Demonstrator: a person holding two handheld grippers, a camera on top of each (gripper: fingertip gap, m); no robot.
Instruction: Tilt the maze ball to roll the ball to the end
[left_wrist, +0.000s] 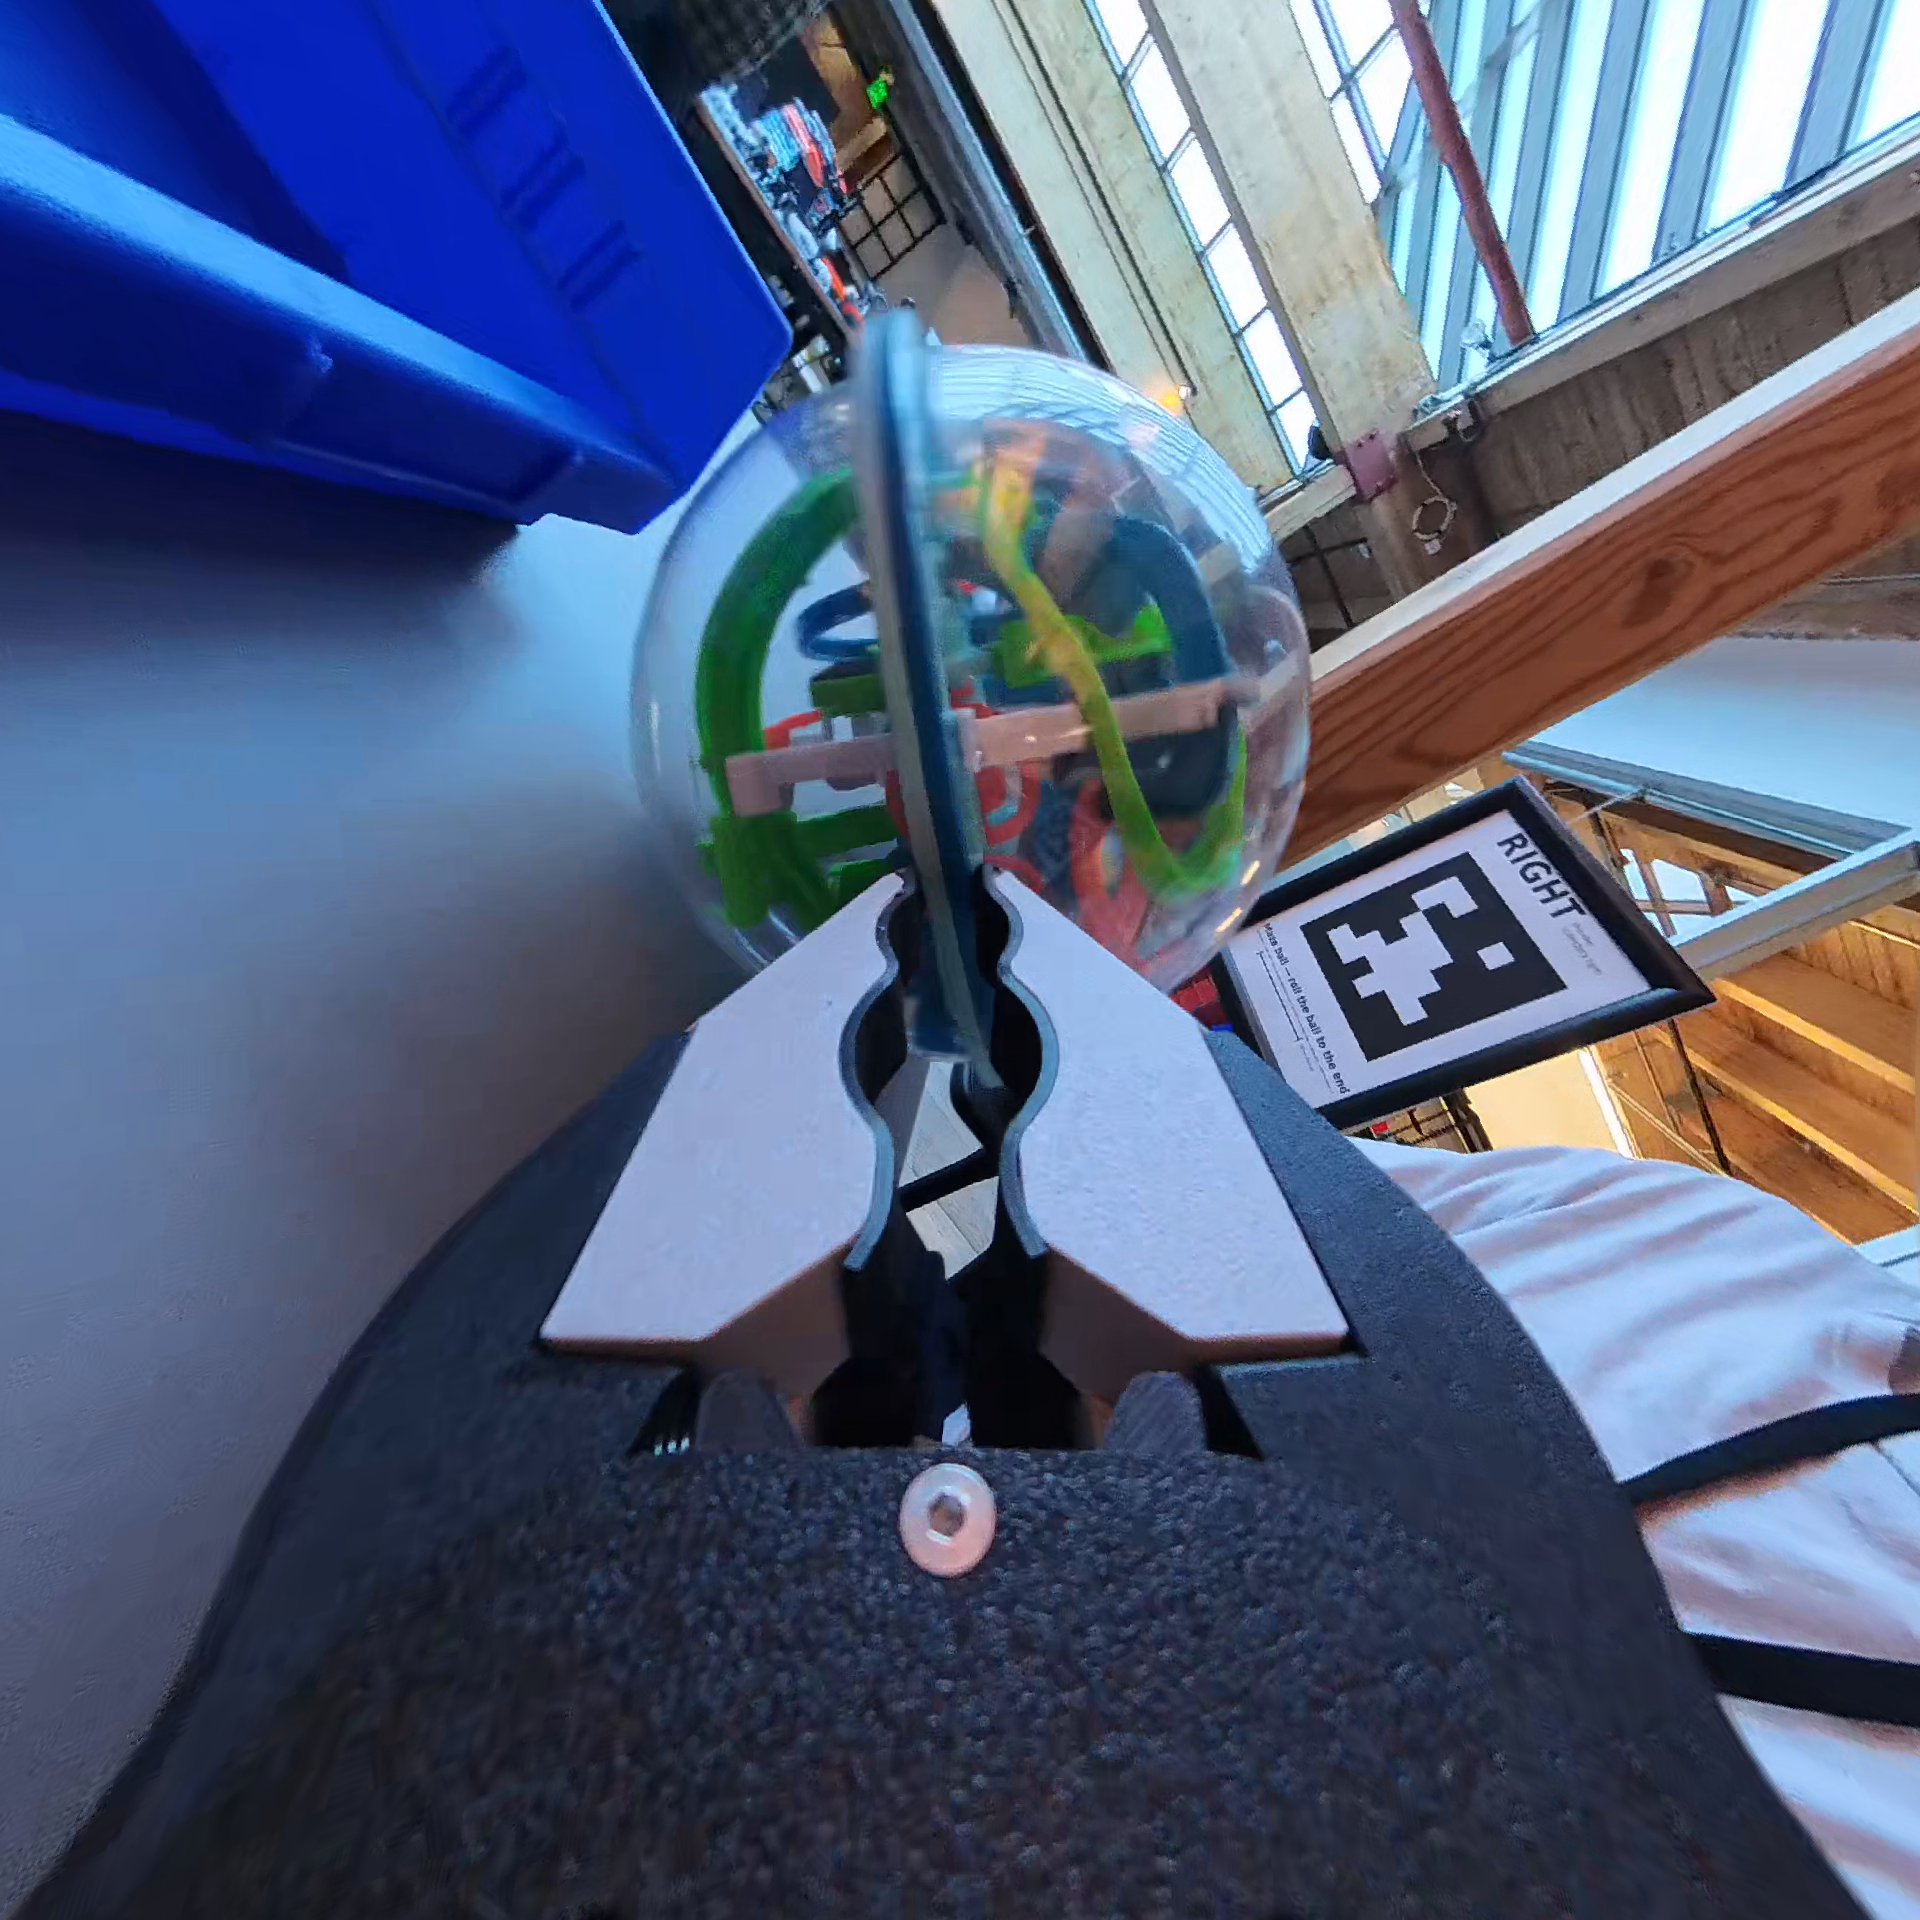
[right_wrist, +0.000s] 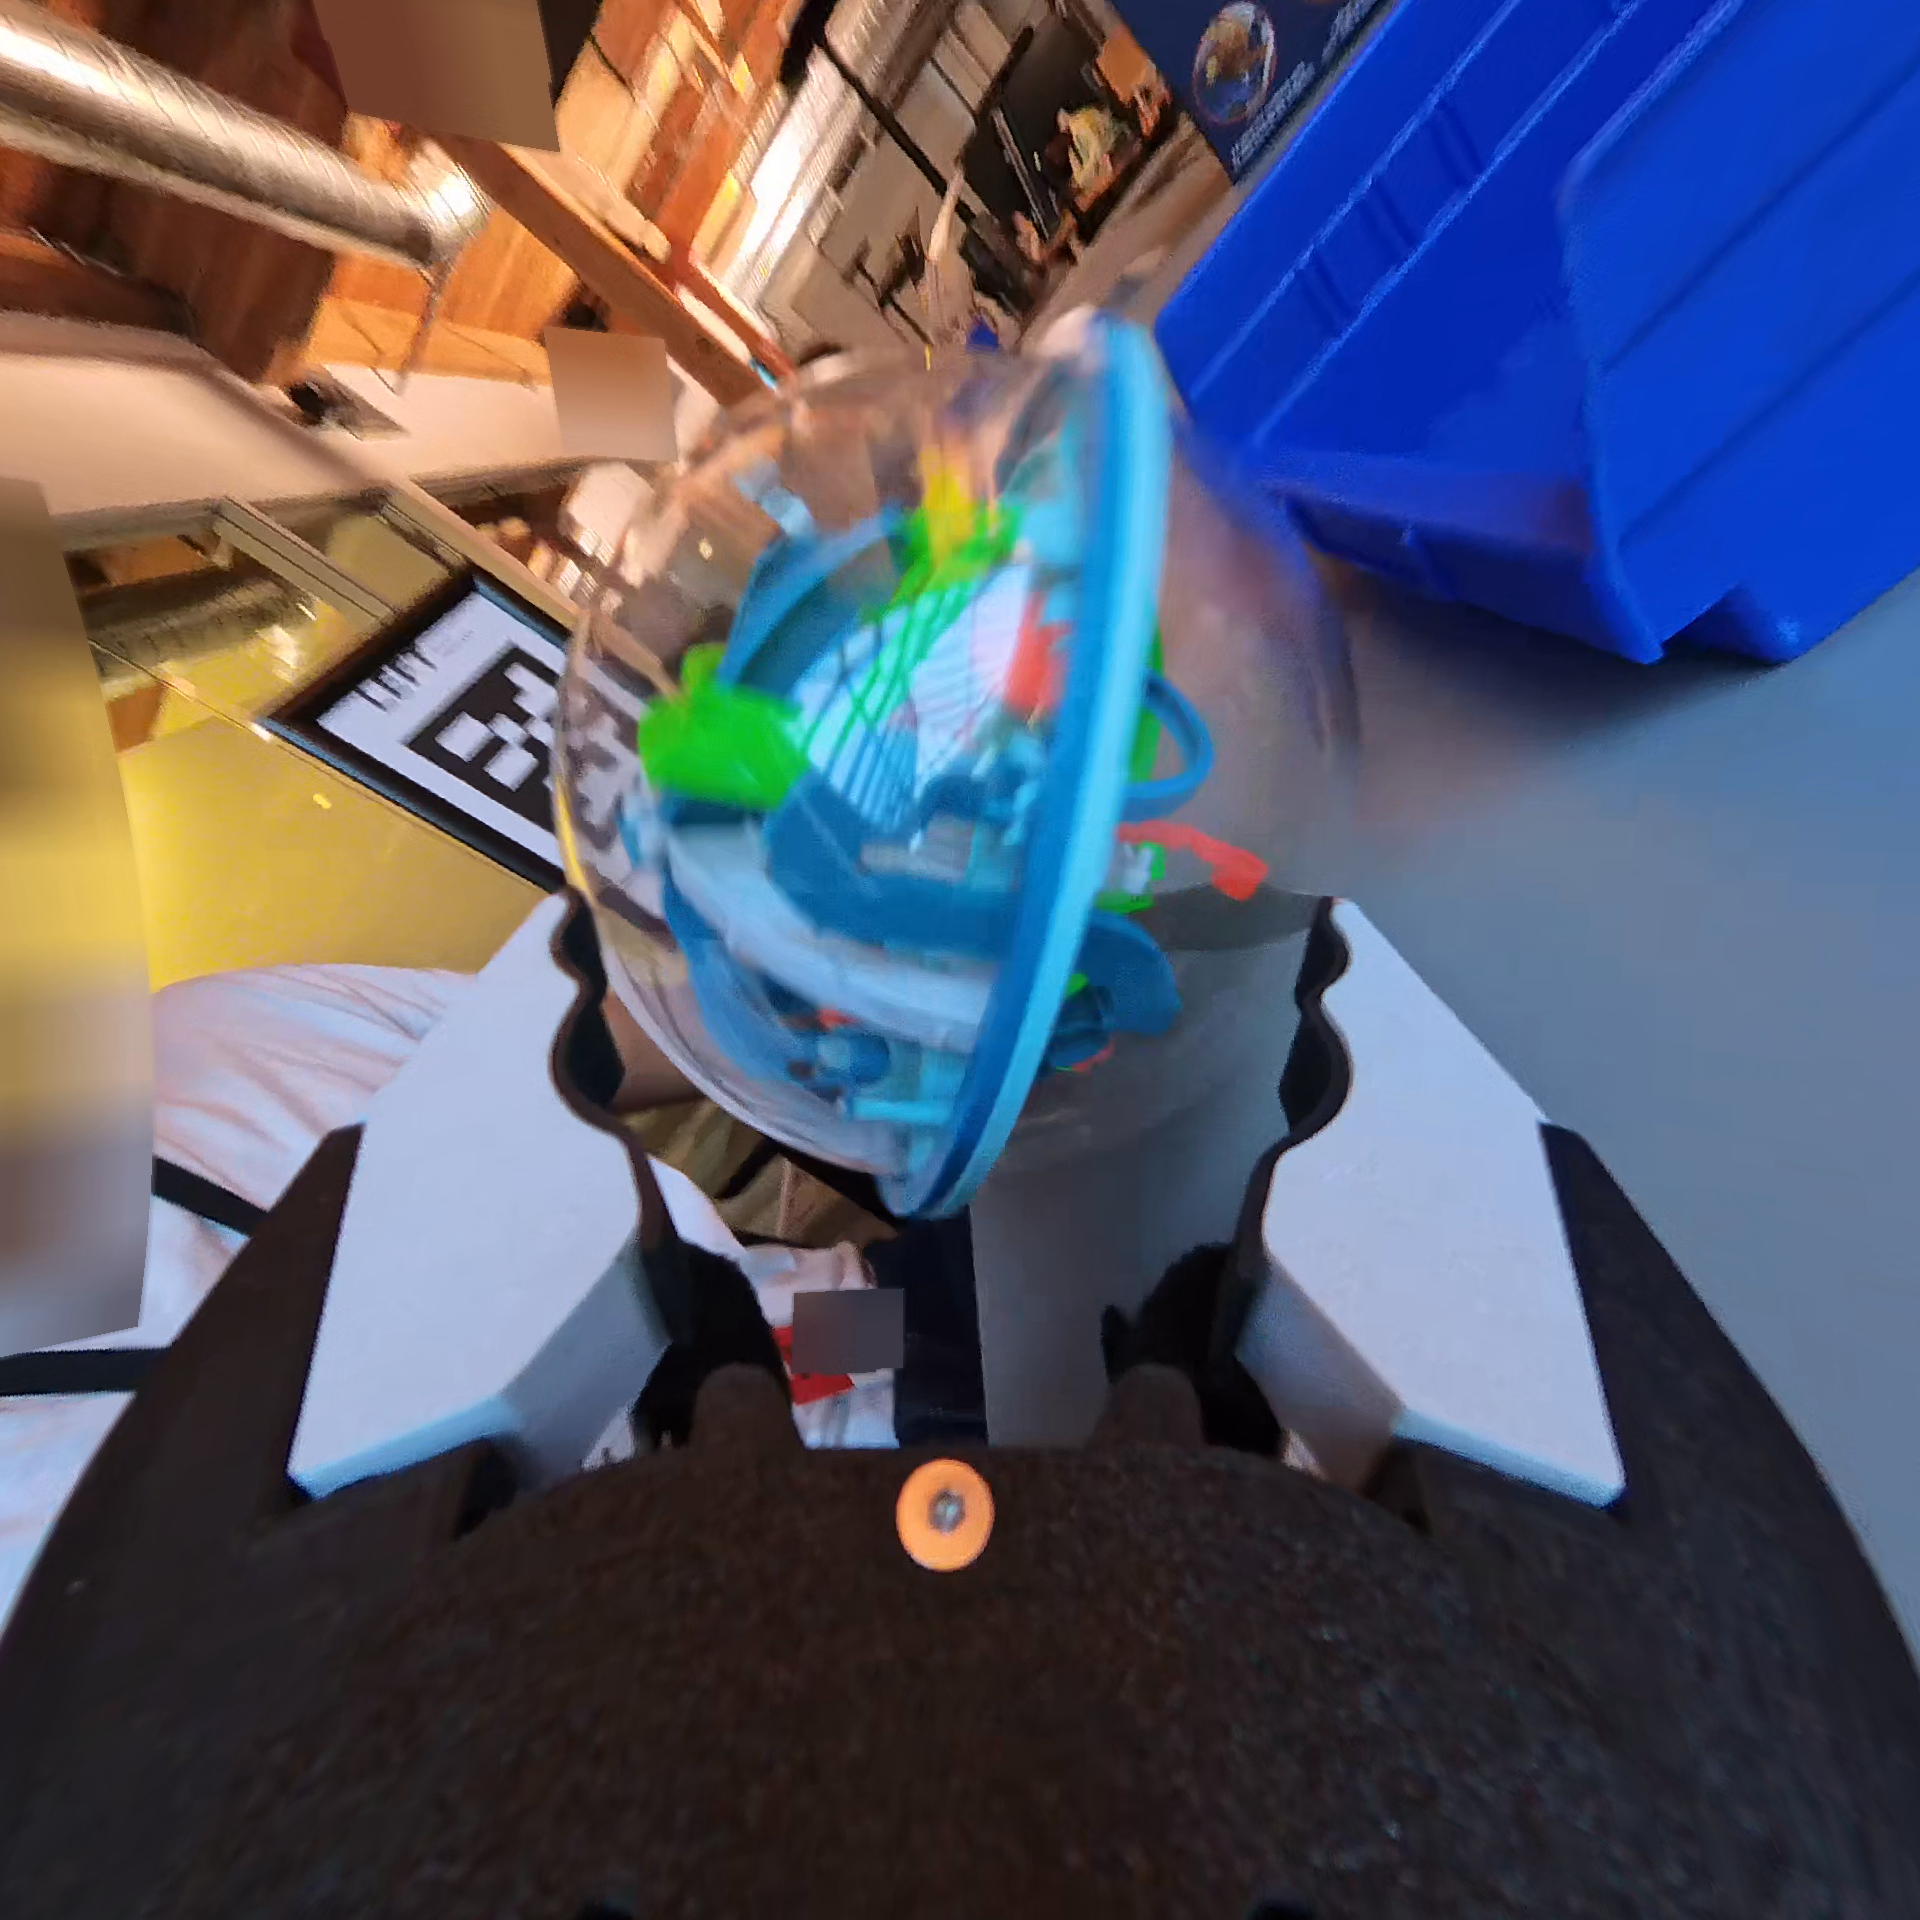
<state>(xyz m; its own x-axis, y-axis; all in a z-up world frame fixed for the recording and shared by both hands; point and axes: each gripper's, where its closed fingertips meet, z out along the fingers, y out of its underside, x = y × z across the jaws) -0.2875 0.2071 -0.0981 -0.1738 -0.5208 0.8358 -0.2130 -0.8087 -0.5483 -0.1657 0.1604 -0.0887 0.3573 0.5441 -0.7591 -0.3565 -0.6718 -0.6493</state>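
Note:
The maze ball (left_wrist: 1091, 623) is a clear sphere with green, blue, orange and yellow tracks inside and a blue rim around its middle. My left gripper (left_wrist: 943, 883) is shut on that rim and holds the sphere tilted off the grey table (left_wrist: 260, 831). In the right wrist view the maze ball (right_wrist: 883, 810) is blurred and sits in the wide gap of my right gripper (right_wrist: 951, 914), which is open. Its left finger (right_wrist: 499, 1039) is close against the sphere's side. I cannot make out the small ball inside.
A blue plastic bin (left_wrist: 312, 260) stands on the table just behind the sphere and also shows in the right wrist view (right_wrist: 1558, 364). A framed black-and-white marker card (left_wrist: 1455, 945) stands beside it (right_wrist: 468, 727). A white sleeve (left_wrist: 1662, 1351) is near.

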